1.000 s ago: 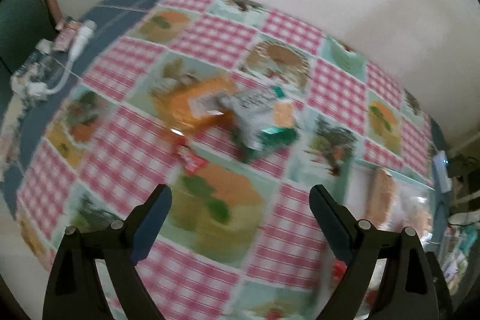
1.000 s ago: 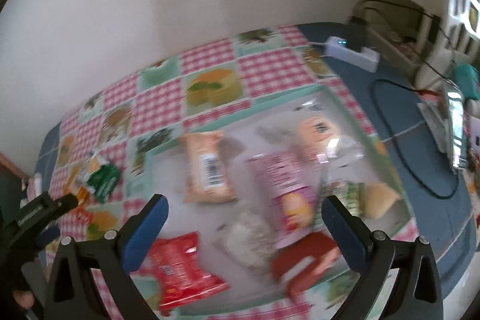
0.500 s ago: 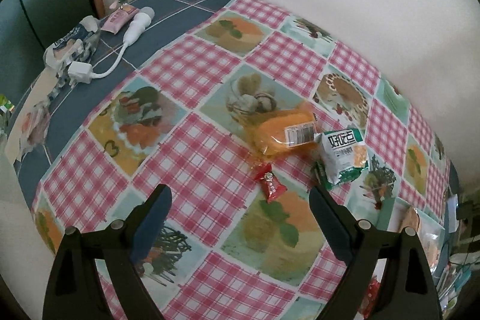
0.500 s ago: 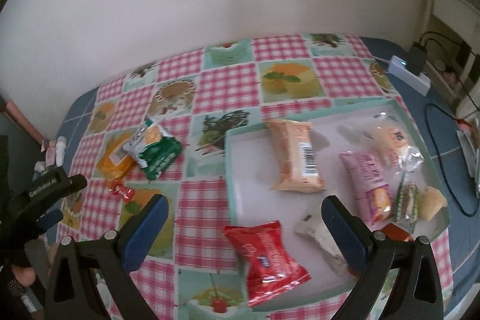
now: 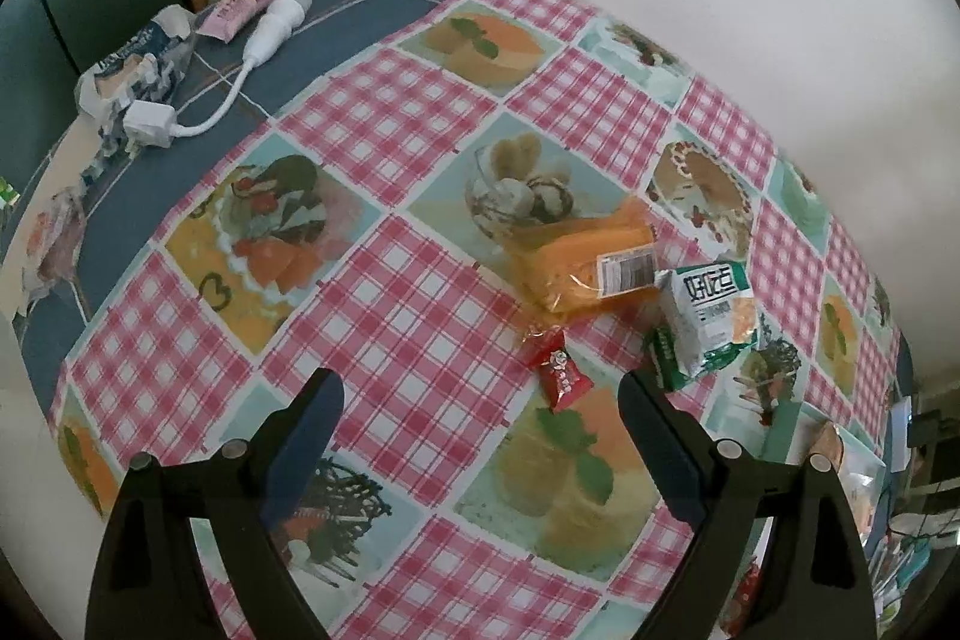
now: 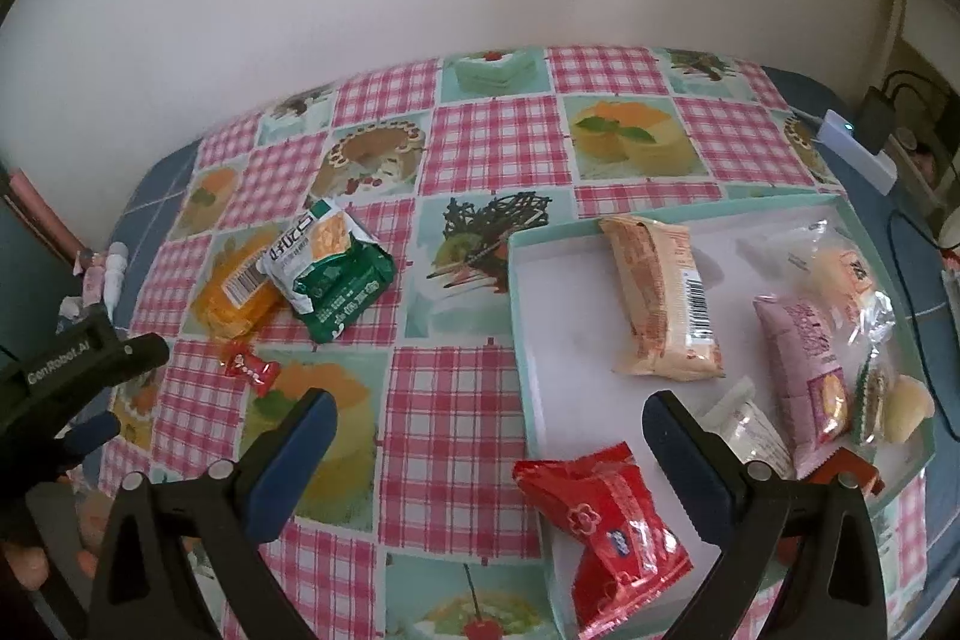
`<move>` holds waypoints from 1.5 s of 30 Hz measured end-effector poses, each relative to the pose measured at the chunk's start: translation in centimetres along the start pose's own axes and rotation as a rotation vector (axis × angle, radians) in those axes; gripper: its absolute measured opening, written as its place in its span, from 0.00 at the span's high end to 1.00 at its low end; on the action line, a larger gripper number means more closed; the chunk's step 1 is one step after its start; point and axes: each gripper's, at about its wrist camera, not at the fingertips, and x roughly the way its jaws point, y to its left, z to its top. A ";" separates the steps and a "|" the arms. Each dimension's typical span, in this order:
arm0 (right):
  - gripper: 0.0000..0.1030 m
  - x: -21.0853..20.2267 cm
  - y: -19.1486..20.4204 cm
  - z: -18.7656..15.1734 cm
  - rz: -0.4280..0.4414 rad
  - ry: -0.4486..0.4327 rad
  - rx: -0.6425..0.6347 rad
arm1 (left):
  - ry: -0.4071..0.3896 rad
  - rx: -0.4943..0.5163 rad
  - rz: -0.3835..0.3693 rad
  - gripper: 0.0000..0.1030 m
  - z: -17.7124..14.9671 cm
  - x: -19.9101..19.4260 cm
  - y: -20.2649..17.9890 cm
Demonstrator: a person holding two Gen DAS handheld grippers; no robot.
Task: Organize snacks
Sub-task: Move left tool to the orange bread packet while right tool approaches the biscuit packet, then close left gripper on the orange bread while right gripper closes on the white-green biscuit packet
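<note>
Snacks not yet sorted lie in a small cluster on the checked tabletop (image 5: 384, 316): an orange packet (image 5: 591, 259), a green-and-white packet (image 5: 708, 319) touching its right end, and a small red candy (image 5: 558, 370) just in front of them. From the left hand-held gripper (image 5: 480, 394), whose jaws stand wide apart with nothing between them, the candy lies just ahead and slightly right of centre, its long axis running roughly away from the camera and a little slanted; the two packets lie beyond it to the right. The right hand-held gripper (image 6: 489, 412), likewise released and empty, hovers at the near left edge of the tray (image 6: 519, 340), so the left one is judged the nearer to the cluster. Inside the tray are a red packet (image 6: 606, 526), a long peach-coloured bar (image 6: 663, 295), a pink packet (image 6: 804, 370), a white wrapped piece (image 6: 750, 430) and a few clear-wrapped items at the far right that are too small to identify.
</note>
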 end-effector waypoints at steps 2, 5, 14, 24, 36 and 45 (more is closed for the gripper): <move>0.00 0.7 0.3 0.0 0.000 0.009 -0.010 | 0.014 0.003 -0.003 0.10 0.2 0.5 -0.1; 0.00 1.5 0.4 0.2 0.004 0.016 -0.004 | 0.022 0.010 -0.002 0.10 0.7 1.1 -0.4; 0.00 2.7 0.8 2.1 0.017 -0.021 0.019 | 0.035 -0.002 -0.012 0.10 2.3 2.8 -0.4; 0.00 3.3 1.0 4.1 0.047 -0.043 0.051 | 0.055 -0.027 -0.068 0.10 4.0 4.2 0.0; 0.00 4.7 4.1 5.2 0.074 -0.075 -0.052 | 0.052 -0.030 -0.118 0.10 6.3 5.1 -0.3; 0.00 7.4 6.7 4.4 0.060 -0.042 -0.150 | 0.055 0.049 -0.082 0.10 7.0 6.6 -1.5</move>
